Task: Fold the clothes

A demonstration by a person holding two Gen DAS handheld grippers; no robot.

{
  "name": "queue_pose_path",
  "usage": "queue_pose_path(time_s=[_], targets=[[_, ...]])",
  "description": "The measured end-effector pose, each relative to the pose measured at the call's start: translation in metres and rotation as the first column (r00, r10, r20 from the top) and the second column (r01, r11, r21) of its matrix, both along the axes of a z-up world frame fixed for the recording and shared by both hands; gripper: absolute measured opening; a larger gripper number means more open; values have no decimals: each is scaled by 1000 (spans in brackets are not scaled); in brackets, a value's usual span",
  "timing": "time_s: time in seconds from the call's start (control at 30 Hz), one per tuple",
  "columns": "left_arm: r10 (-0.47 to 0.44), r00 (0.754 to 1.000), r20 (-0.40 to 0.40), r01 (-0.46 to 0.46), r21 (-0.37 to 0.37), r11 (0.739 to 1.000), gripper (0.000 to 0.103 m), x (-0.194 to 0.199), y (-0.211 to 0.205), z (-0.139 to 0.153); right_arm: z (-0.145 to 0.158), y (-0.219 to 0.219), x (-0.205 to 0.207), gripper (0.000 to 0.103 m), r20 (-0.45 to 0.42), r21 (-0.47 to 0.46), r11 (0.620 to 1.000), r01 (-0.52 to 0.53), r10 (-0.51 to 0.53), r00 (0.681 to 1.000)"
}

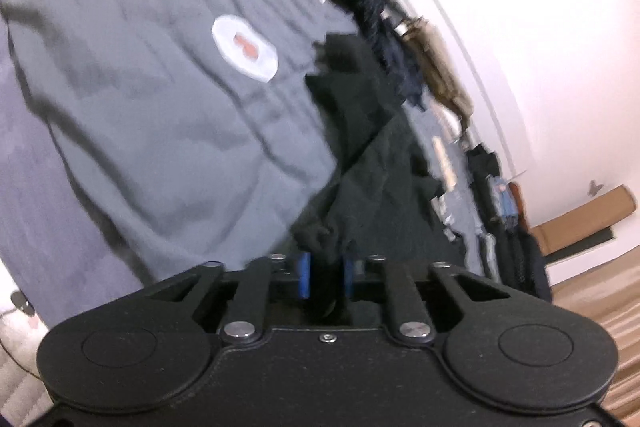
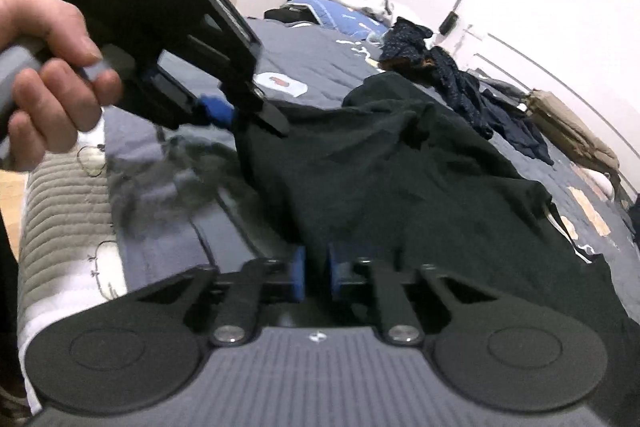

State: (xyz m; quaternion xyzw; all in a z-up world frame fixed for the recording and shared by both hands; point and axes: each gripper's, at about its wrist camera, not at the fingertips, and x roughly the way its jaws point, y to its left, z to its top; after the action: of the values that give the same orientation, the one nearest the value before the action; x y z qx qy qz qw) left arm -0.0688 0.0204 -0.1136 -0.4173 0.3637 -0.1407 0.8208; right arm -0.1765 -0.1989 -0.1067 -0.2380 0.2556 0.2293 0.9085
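Note:
A black garment (image 2: 400, 179) lies spread and rumpled on the grey bed cover (image 2: 320, 55). My right gripper (image 2: 316, 275) is shut on the garment's near edge, the cloth pinched between its blue pads. My left gripper (image 1: 327, 275) is shut on another part of the same black garment (image 1: 360, 155), which hangs bunched from its blue pads. In the right wrist view the left gripper (image 2: 236, 115) is held in a hand at upper left, gripping the garment's far left edge above the bed.
A dark blue patterned garment (image 2: 452, 75) and a beige garment (image 2: 572, 131) lie further back on the bed. A white patch (image 1: 244, 49) marks the grey cover. White walls stand behind; wooden floor (image 1: 600, 303) shows at right.

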Motion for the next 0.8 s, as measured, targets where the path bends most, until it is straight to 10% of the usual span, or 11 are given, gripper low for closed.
queue_pose_path(time_s=[0.3,0.5,0.6,0.8], targets=[[100,995,7,-100,136,986,12,-11,36,26,-6,6,-2,7,-28,-5,999,-36,36,999],[-16,1000,-18,18,117,993,55,-11,12,17,-8,10,-3,7,-17,-8,1000,-28,28,999],[-18,999,-37,22,119,993,55,-17,4,11,-5,8,-4,6,-3,14,1000,-20,20,1000],[-175,980,95,124,395,910,38,-11,-3,42,11,-2,-4,4,24,81,997,5,-7,1000]])
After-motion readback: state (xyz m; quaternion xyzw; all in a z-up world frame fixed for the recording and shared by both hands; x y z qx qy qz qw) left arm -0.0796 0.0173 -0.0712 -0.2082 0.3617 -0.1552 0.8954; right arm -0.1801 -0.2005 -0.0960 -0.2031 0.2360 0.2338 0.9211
